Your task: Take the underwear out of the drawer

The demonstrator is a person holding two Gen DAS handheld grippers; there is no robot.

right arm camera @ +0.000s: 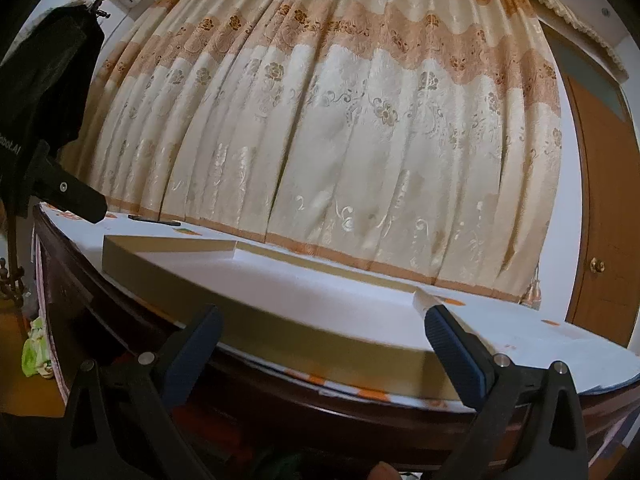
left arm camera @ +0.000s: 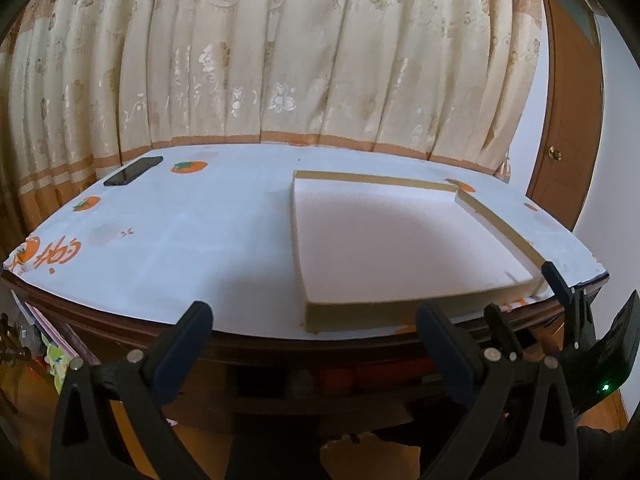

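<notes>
In the left wrist view the left gripper (left arm camera: 314, 330) stands wide open and empty, level with the near edge of the table (left arm camera: 180, 240) and aimed across it toward the curtain (left arm camera: 280, 60). On the white, orange-printed cover, ahead and to the right of this claw, lies a shallow white tray (left arm camera: 400, 240) with tan walls, its inside bare; a dark phone (left arm camera: 134, 171) rests at the far left. The right gripper (left arm camera: 560, 300) shows at the lower right of this view, close to the tray's near right corner. No underwear can be seen, and the drawer is not clearly shown: below the tabletop, under and between the left fingers, there is only dark wood with a dim opening, so the thing to fetch most likely lies down and forward of both claws, though which is nearer cannot be told. In the right wrist view the right gripper (right arm camera: 320, 332) is likewise spread wide with nothing held, its fingers bracketing the long near wall of the tray (right arm camera: 320, 344), which runs left to right across the view. The left gripper (right arm camera: 80, 198) juts in at the left edge above the table (right arm camera: 560, 344). Underwear is out of sight here too, so its look cannot be given
</notes>
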